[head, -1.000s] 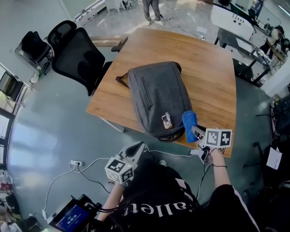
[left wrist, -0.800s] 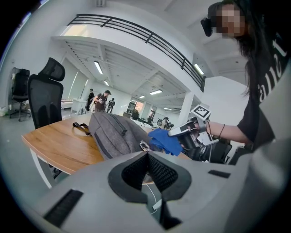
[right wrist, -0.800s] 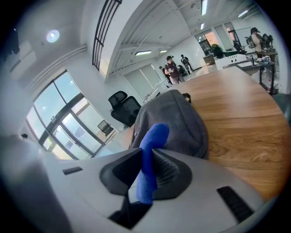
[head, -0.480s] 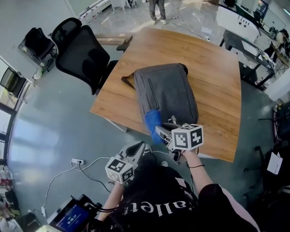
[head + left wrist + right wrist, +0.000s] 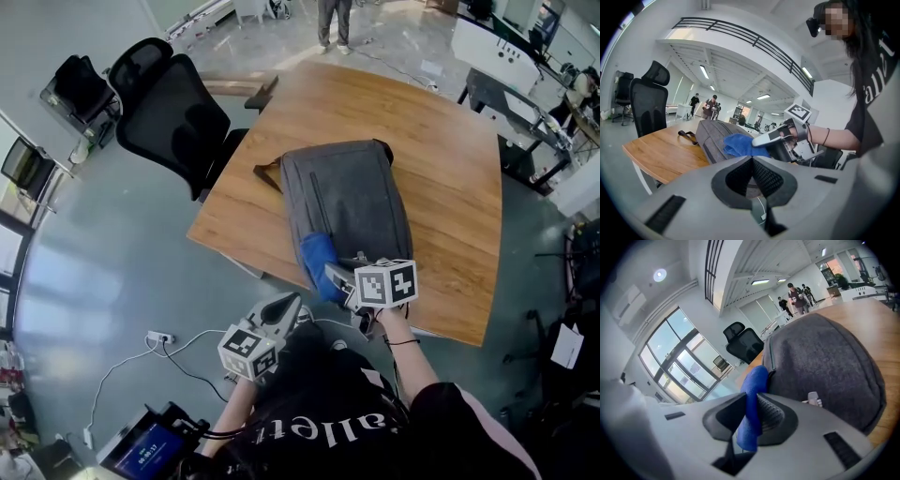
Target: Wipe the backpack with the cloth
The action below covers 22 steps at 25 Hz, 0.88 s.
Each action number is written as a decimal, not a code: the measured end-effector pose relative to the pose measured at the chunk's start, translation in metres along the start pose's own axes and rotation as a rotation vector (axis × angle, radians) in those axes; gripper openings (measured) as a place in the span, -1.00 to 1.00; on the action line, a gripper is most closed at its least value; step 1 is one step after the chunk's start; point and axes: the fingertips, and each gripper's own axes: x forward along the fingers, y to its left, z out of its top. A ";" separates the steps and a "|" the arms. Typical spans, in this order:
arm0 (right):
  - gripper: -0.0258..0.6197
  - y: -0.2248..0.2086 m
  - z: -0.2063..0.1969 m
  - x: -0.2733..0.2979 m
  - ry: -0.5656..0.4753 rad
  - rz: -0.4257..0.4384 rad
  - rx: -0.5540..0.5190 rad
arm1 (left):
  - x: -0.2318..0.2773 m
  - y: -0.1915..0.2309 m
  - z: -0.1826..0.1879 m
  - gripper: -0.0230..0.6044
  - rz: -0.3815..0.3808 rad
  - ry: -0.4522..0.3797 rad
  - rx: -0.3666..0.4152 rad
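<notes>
Loosely bunched cloth (image 5: 319,260), grey woven backpack (image 5: 352,199)

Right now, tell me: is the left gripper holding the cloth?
No, the left gripper is shut on nothing; the blue cloth is clamped in the right gripper.

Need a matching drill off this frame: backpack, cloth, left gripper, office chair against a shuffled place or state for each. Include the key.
Things:
1. backpack
2. cloth
3. left gripper
4. office chair

Places or states:
a. clamped in the right gripper
b. on the floor beside the table
c. lying flat on the table
d. shut, empty, held off the table

Pairs: 1-c; 2-a; 3-d; 4-b
</notes>
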 end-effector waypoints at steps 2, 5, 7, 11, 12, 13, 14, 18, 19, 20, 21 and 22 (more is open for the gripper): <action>-0.69 -0.017 0.003 -0.014 -0.015 -0.027 0.028 | 0.005 -0.002 0.006 -0.92 -0.005 0.005 -0.001; -0.69 -0.046 0.005 -0.038 -0.035 -0.084 0.064 | 0.014 -0.009 0.012 -0.92 -0.018 0.023 0.000; -0.69 -0.066 0.007 -0.054 -0.052 -0.123 0.087 | 0.021 -0.012 0.013 -0.92 -0.032 0.033 0.000; -0.69 -0.103 0.005 -0.085 -0.077 -0.194 0.131 | 0.030 -0.014 0.014 -0.92 -0.047 0.040 0.004; -0.69 -0.112 0.004 -0.093 -0.083 -0.210 0.141 | 0.033 -0.014 0.016 -0.92 -0.048 0.040 0.005; -0.69 -0.121 0.004 -0.100 -0.088 -0.225 0.151 | 0.035 -0.013 0.017 -0.92 -0.049 0.039 0.006; -0.69 -0.129 0.004 -0.106 -0.094 -0.239 0.160 | 0.037 -0.012 0.018 -0.92 -0.049 0.037 0.006; -0.69 -0.158 0.002 -0.128 -0.107 -0.291 0.190 | 0.044 -0.008 0.022 -0.92 -0.052 0.036 0.007; -0.69 -0.164 0.002 -0.133 -0.107 -0.303 0.196 | 0.045 -0.007 0.023 -0.92 -0.053 0.037 0.008; -0.69 -0.171 0.000 -0.137 -0.105 -0.315 0.202 | 0.046 -0.006 0.023 -0.92 -0.054 0.038 0.009; -0.69 -0.177 -0.001 -0.141 -0.102 -0.329 0.208 | 0.047 -0.005 0.024 -0.92 -0.054 0.040 0.010; -0.69 -0.184 -0.003 -0.145 -0.102 -0.343 0.215 | 0.047 -0.004 0.024 -0.92 -0.055 0.042 0.011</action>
